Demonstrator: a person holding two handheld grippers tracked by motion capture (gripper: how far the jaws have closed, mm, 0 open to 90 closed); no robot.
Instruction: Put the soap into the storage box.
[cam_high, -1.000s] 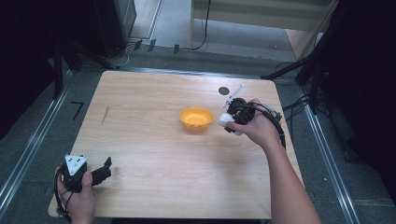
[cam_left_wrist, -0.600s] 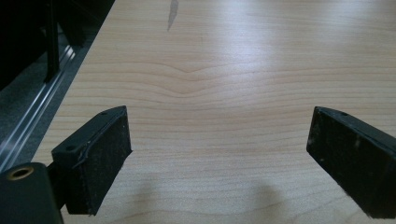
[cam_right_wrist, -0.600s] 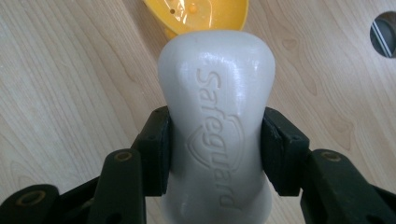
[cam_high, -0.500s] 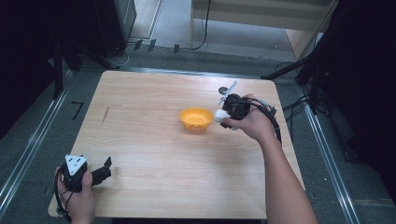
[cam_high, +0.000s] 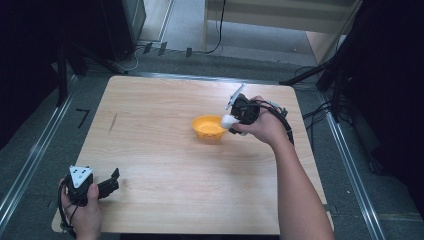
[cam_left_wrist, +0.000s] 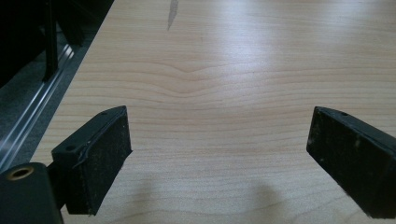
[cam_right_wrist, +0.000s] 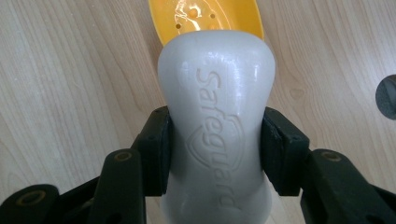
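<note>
A pale wooden desk (cam_high: 150, 150) is carrying an orange bowl (cam_high: 209, 127) toward its right edge. The right tongs (cam_right_wrist: 215, 154) are clamping a white soap bar (cam_right_wrist: 217, 116) just beside the bowl's rim — best centred over it before letting go. The left tongs (cam_left_wrist: 219, 154) are resting apart, empty, near the front left corner.

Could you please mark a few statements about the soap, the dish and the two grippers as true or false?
1. The right gripper is shut on the white soap bar. True.
2. The soap bar already lies inside the orange dish. False: it is held in the jaws at the dish's right edge, not released.
3. The left gripper holds a second soap bar. False: its jaws are open, with bare table between them.
4. The left gripper sits near the table's front left corner. True.
5. The dish is blue. False: it is orange.
</note>
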